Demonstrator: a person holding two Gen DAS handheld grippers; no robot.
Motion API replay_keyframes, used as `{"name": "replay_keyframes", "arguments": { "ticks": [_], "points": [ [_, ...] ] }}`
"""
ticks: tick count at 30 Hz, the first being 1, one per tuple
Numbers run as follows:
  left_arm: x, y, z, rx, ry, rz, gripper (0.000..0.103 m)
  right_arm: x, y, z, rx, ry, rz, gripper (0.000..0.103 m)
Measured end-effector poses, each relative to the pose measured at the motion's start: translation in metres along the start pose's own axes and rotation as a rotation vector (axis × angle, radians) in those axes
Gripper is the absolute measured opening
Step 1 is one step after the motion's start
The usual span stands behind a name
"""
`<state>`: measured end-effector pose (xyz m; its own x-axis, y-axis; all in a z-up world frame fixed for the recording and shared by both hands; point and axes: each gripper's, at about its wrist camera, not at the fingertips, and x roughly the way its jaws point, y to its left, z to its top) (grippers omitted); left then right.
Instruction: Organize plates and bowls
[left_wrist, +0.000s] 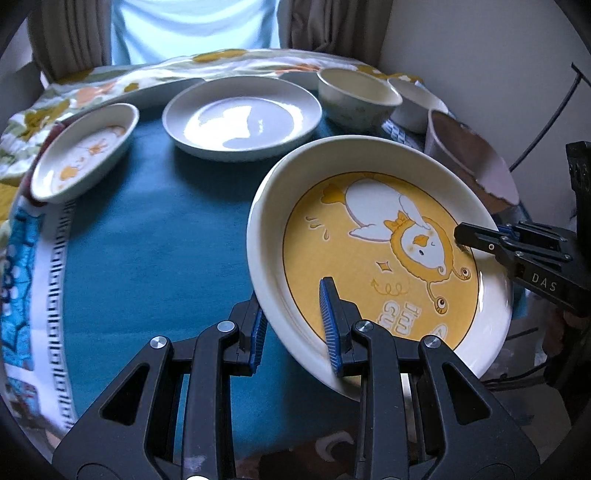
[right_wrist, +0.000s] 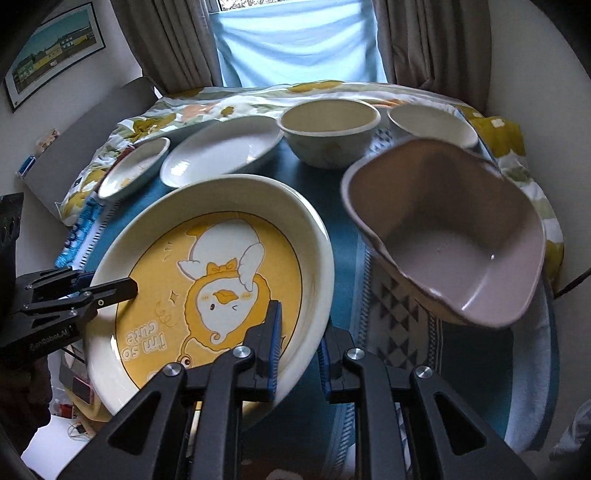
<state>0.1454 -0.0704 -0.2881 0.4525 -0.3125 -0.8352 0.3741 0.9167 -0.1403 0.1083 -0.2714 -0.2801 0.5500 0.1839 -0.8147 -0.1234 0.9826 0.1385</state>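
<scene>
A large white plate with a yellow duck picture (left_wrist: 380, 254) is held tilted above the blue cloth by both grippers. My left gripper (left_wrist: 295, 325) is shut on its near-left rim. My right gripper (right_wrist: 297, 350) is shut on its near-right rim and also shows in the left wrist view (left_wrist: 476, 240); the plate also shows in the right wrist view (right_wrist: 207, 273). A plain white plate (left_wrist: 242, 118), a small oval duck dish (left_wrist: 85, 151), a cream bowl (left_wrist: 356, 98), a white bowl (left_wrist: 415, 101) and a mauve bowl (right_wrist: 450, 232) stand on the table.
The blue cloth (left_wrist: 159, 240) covers the table, with a floral cloth (left_wrist: 147, 77) along the far side. A curtained window (right_wrist: 295, 40) is behind. A wall stands to the right. A patterned mat (right_wrist: 402, 302) lies under the mauve bowl.
</scene>
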Motion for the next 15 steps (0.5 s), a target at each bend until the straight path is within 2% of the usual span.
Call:
{"name": "replay_keyframes", "arguments": {
  "ticks": [5,15],
  "points": [
    [0.012,-0.003,-0.002,0.008,-0.007,0.010,0.024,0.010,-0.018,-0.009,0.034,-0.016,0.009,0.016],
    [0.019,-0.003,0.000,-0.007,0.000,0.026,0.025,0.015,-0.022,-0.008,0.042,-0.024,0.014,0.017]
  ]
}}
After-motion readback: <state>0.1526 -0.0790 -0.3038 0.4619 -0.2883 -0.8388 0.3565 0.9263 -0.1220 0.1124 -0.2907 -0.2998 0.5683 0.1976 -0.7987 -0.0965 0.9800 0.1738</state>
